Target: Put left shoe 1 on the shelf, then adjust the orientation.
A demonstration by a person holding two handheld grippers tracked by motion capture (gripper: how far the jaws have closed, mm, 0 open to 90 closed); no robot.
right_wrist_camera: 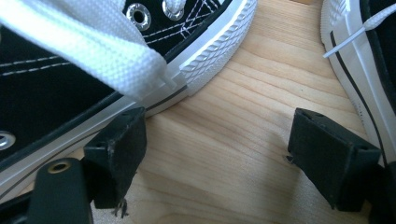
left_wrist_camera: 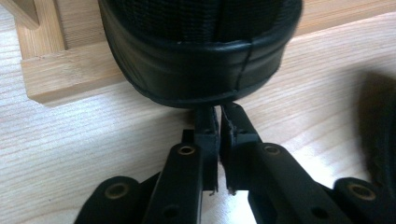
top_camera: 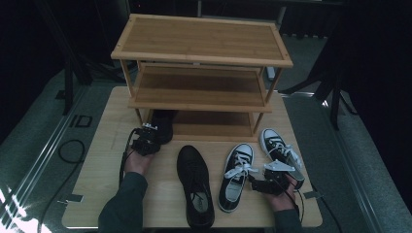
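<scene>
A black shoe (top_camera: 163, 125) (left_wrist_camera: 196, 46) sits with its toe in the wooden rack's (top_camera: 201, 43) bottom shelf and its heel toward me. My left gripper (top_camera: 145, 138) (left_wrist_camera: 219, 109) is at that heel, tips touching its lower edge, jaws a narrow slit apart with nothing seen between them. A second black shoe (top_camera: 194, 184) (left_wrist_camera: 380, 130) lies in the middle of the table. My right gripper (top_camera: 260, 183) (right_wrist_camera: 215, 135) stands wide open over bare wood between two black-and-white sneakers: one (top_camera: 236, 174) (right_wrist_camera: 70, 70) beside its left jaw, the other (top_camera: 282, 150) (right_wrist_camera: 369, 56) beside its right jaw.
The three-tier rack stands at the back of the wooden table (top_camera: 97, 170); its upper two shelves hold nothing. Bare table lies to the left of my left hand. Dark floor and stand legs surround the table.
</scene>
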